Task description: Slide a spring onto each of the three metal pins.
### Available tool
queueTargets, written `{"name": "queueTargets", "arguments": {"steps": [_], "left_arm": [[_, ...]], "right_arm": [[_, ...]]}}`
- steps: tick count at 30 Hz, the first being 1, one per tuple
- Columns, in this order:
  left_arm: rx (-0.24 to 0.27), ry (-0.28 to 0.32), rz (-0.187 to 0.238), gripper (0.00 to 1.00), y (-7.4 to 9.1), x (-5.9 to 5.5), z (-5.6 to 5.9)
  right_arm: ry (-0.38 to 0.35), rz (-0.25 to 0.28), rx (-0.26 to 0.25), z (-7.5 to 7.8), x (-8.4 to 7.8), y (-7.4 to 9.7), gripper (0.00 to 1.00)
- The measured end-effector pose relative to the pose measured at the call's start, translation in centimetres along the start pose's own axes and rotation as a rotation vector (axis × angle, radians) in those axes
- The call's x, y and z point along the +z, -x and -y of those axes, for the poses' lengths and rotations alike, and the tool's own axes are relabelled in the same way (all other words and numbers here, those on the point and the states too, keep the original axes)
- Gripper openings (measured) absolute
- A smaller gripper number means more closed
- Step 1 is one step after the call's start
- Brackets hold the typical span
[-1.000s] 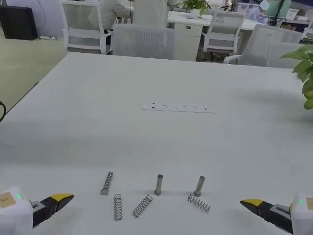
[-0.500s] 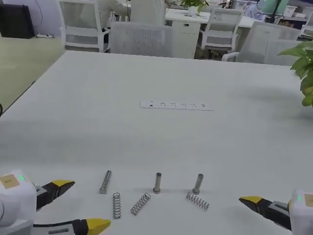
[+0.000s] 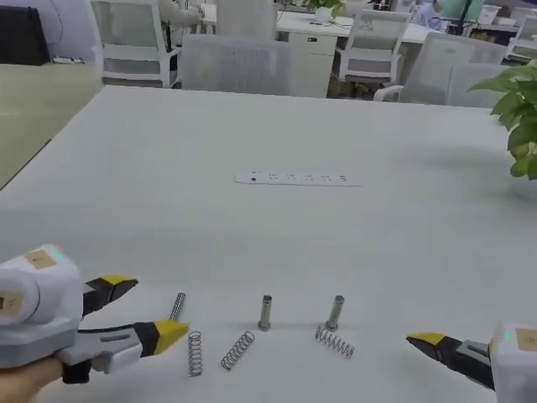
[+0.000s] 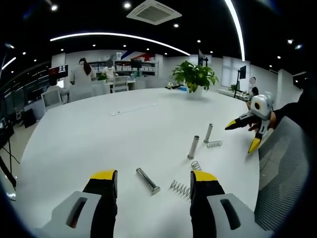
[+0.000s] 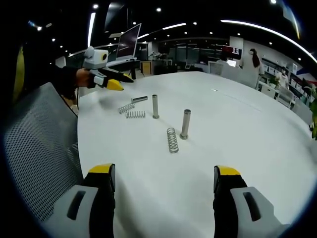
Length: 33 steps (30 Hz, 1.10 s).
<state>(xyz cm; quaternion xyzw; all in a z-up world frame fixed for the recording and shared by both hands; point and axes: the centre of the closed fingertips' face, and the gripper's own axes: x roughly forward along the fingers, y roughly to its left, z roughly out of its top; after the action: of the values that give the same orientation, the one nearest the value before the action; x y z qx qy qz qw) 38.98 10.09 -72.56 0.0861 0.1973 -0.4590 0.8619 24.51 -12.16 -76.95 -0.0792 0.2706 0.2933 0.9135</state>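
Note:
Three metal pins are on the white table [image 3: 277,227]. One pin [image 3: 178,305] lies flat at the left, while the middle pin [image 3: 265,312] and the right pin [image 3: 336,311] stand upright. Three springs lie just in front of them: a left spring [image 3: 195,353], a middle spring [image 3: 237,350] and a right spring [image 3: 335,342]. My left gripper [image 3: 147,309] is open, its yellow tips either side of the lying pin [image 4: 147,180] and short of it. My right gripper [image 5: 164,171] is open and holds nothing, well back from the nearest spring [image 5: 172,140]. One of its fingers [image 3: 426,340] shows at the lower right.
A white power strip [image 3: 297,178] lies mid-table beyond the pins. A potted plant [image 3: 522,126] stands at the right edge. Office chairs [image 3: 239,63] and desks line the far side. A mesh chair back [image 5: 42,148] is close beside the right gripper.
My left gripper has come up and forward from the lower left corner, so both jaws now show beside the lying pin. The right gripper, pins and springs have stayed put.

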Motion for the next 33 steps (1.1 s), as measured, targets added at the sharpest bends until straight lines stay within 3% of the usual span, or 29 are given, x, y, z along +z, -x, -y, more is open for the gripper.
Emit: {"name": "queueTargets", "arguments": {"steps": [8, 24, 33], "left_arm": [[0.037, 0.013, -0.032, 0.4, -1.8, 0.3, -1.4], [0.063, -0.057, -0.177, 0.26, -4.9, -1.6, -1.8], [0.079, -0.041, -0.245, 0.17, -5.6, -2.2, -2.3]], "right_arm": [[-0.003, 0.002, -0.001, 0.1, 0.0, 0.0, 0.81], [-0.005, -0.007, -0.001, 0.1, -0.2, 0.0, 0.8], [-0.004, -0.011, 0.002, 0.0, -0.2, 0.0, 0.8]]}}
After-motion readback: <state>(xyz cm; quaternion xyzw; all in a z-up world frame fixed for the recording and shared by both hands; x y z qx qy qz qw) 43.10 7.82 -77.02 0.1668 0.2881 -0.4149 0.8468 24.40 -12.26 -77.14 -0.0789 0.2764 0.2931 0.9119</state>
